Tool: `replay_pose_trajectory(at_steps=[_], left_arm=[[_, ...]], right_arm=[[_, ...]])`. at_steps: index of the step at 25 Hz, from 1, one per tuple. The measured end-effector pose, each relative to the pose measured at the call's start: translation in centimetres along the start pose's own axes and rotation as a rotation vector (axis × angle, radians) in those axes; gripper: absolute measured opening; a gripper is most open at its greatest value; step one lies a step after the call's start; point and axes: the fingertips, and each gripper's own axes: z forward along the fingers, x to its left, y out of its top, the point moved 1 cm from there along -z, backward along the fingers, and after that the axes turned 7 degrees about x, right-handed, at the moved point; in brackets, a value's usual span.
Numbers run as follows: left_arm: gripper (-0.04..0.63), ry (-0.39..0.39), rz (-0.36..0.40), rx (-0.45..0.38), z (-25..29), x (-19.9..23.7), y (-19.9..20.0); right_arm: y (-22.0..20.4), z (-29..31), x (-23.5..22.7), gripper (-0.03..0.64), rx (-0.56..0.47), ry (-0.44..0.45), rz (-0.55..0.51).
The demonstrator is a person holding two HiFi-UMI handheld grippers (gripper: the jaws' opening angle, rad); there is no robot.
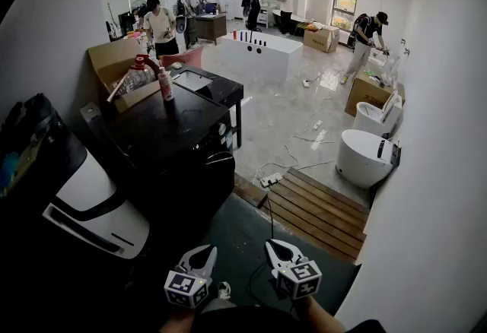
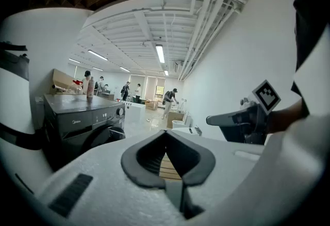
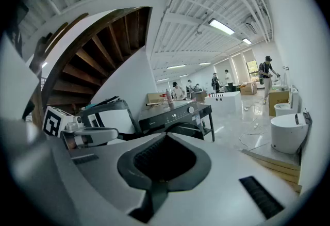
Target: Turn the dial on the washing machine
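With my left claw [image 1: 202, 255] and right claw [image 1: 278, 252] both closed and empty, the washing machine [image 1: 183, 149] dial [image 3: 191, 109] lies well ahead-left, nearer the left claw.

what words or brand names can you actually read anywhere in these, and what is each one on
"Midea": small brand mark on the washing machine front panel, left of the dial; only just legible.
Control panel markings beside the dial: too small to read.
Label on the bottle standing on the machine: too blurred to read.
Marker cubes: black-and-white square patterns only, no words.
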Motion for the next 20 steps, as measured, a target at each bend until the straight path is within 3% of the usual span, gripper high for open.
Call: replay_pose_trajectory(at_steps=[6, 9, 12, 20], left_arm=[[0.014, 0.020, -0.026, -0.024, 0.9, -1.3, -0.3], [0.100, 0.025, -0.039, -0.027, 1.2, -1.6, 0.0], [0.115, 0.013, -0.028, -0.022, 2.4, -1.6, 0.1], [0.141, -0.070, -0.060, -0.007, 9.3, 0.4, 2.0]], right_arm=[[0.2, -0.4, -0.8, 0.003, -0.030, 0.052, -0.014], [0.6, -0.7, -1.5, 0.044, -0.038, 0.050, -0.028], [0.9, -0.3, -2.5, 0.051, -0.080, 0.069, -0.013], [3.9, 4.8, -4.9, 0.255, -0.058, 0.099, 0.001]])
